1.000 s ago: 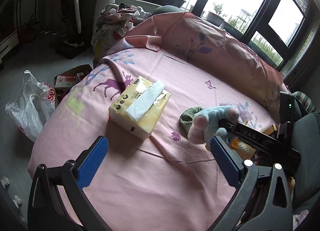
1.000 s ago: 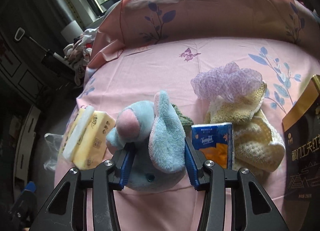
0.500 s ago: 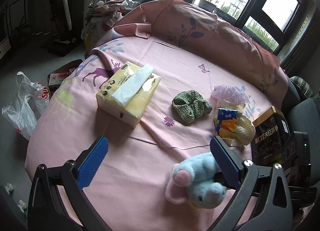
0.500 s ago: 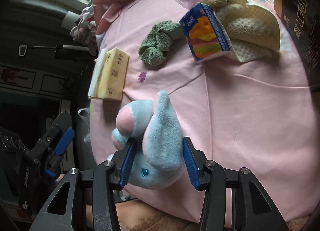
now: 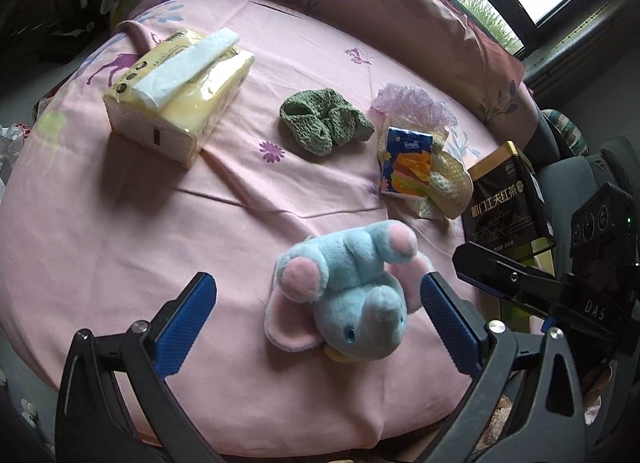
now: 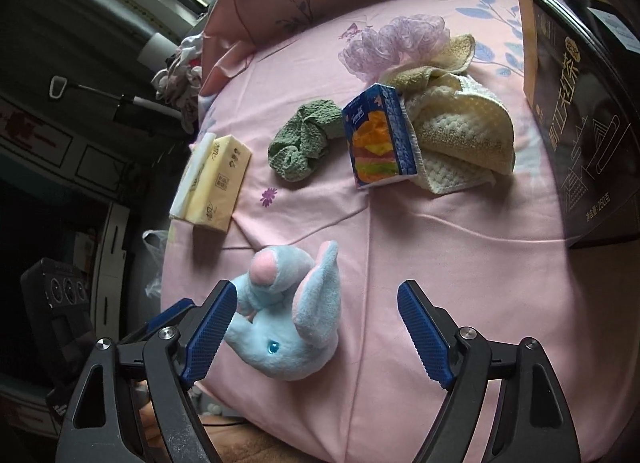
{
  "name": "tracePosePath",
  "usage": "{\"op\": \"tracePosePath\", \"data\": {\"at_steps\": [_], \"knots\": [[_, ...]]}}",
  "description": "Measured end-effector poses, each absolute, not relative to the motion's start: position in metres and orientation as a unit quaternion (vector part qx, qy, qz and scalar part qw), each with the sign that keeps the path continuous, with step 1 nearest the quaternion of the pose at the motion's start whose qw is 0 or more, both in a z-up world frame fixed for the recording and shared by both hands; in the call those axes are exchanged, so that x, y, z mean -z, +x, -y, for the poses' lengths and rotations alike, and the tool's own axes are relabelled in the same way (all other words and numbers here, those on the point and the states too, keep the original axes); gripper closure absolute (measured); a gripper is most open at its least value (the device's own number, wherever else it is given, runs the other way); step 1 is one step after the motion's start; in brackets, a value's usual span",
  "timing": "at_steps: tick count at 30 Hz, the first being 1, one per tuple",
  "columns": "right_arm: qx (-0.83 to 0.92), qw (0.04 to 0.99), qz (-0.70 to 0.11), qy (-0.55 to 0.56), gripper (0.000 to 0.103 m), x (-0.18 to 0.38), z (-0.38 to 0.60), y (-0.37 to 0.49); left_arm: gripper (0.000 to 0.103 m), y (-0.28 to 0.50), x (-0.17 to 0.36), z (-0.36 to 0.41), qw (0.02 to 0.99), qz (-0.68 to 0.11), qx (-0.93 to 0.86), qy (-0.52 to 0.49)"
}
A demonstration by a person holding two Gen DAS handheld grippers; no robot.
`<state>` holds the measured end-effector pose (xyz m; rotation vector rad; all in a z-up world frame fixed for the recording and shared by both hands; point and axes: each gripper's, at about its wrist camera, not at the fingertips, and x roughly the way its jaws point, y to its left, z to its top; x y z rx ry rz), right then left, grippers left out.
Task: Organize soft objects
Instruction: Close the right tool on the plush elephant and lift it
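**Plush elephant set down at the near edge of the bed**

Since a second ago you have carried the plush elephant (image 5: 352, 299) away from the pile of soft things at the far right and brought it down to the near edge of the pink bed (image 5: 120, 231), where it now lies on the sheet.

Your right gripper (image 6: 316, 327) is opening: its jaws stand wide, the elephant is between them, and neither blue pad presses on it, though the left pad is just beside the toy's foot. Your left gripper (image 5: 318, 319) is released too, its jaws spread with the elephant lying between them untouched.

The toy is pale blue with pink foot pads, pink ear linings and a shiny blue eye. It lies tipped over, feet up toward the middle of the bed and head toward the near edge, one ear sticking up in the right wrist view.

Farther in, the yellow tissue pack (image 5: 180, 83) sits toward the left edge. The green knitted cloth (image 5: 324, 125) lies near the middle. Toward the right edge, the blue pocket tissue pack (image 5: 406, 161) leans on the cream knitted cloth (image 6: 464, 139), with the lilac mesh puff (image 6: 396, 43) just behind them. The black tea tin (image 5: 504, 199) stands at the right edge.
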<state>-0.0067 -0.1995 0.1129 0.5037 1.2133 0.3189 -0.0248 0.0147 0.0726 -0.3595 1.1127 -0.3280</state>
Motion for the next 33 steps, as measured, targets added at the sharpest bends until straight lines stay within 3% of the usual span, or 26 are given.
{"op": "tracePosePath", "data": {"at_steps": [9, 23, 28, 33], "knots": [[-0.215, 0.75, -0.581, 0.231, 0.02, -0.097, 0.17, -0.004, 0.001, -0.027, -0.038, -0.009, 0.781, -0.575, 0.154, -0.188], [-0.207, 0.734, -0.609, 0.219, 0.02, -0.072, 0.152, 0.003, 0.003, -0.032, -0.028, 0.0, 0.768, -0.584, 0.173, -0.199], [-0.214, 0.712, -0.626, 0.235, 0.021, -0.059, 0.15, 0.004, 0.021, -0.032, -0.026, 0.008, 0.765, -0.585, 0.193, -0.187], [-0.211, 0.71, -0.633, 0.225, 0.026, -0.053, 0.141, 0.003, 0.032, -0.035, -0.028, 0.019, 0.775, -0.579, 0.204, -0.152]]}}
